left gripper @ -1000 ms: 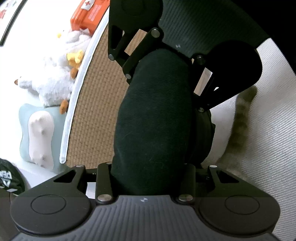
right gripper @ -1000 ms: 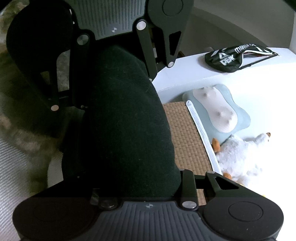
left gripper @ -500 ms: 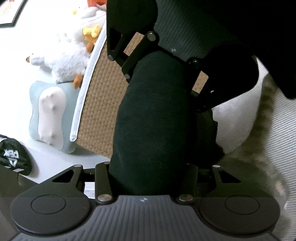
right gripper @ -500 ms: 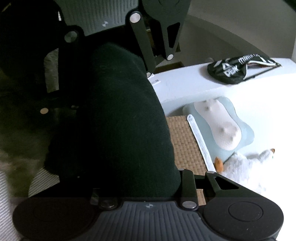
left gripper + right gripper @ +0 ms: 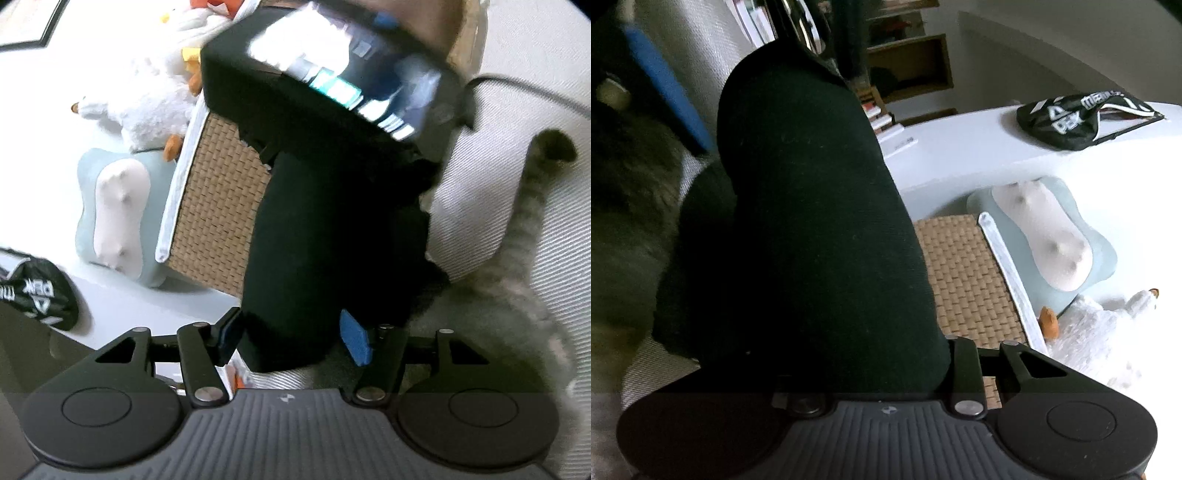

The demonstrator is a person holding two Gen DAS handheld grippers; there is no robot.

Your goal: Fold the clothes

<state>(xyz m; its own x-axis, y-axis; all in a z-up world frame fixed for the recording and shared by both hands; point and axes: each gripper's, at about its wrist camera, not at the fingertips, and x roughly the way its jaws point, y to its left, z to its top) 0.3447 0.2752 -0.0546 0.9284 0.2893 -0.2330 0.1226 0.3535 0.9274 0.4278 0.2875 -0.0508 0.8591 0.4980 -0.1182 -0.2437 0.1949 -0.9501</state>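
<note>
The left gripper has just been opening: its blue pads now stand clear on either side of the black garment, where a second ago they pinched it. The right gripper keeps its grip on the other end of that roll, which sags onto the ribbed white bedding beside a woven mat. This looks like a finished fold being released.

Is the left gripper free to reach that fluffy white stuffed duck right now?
Probably not directly: the black folded cloth sits between its opening fingers, and the woven tan mat lies before the stuffed duck.
</note>
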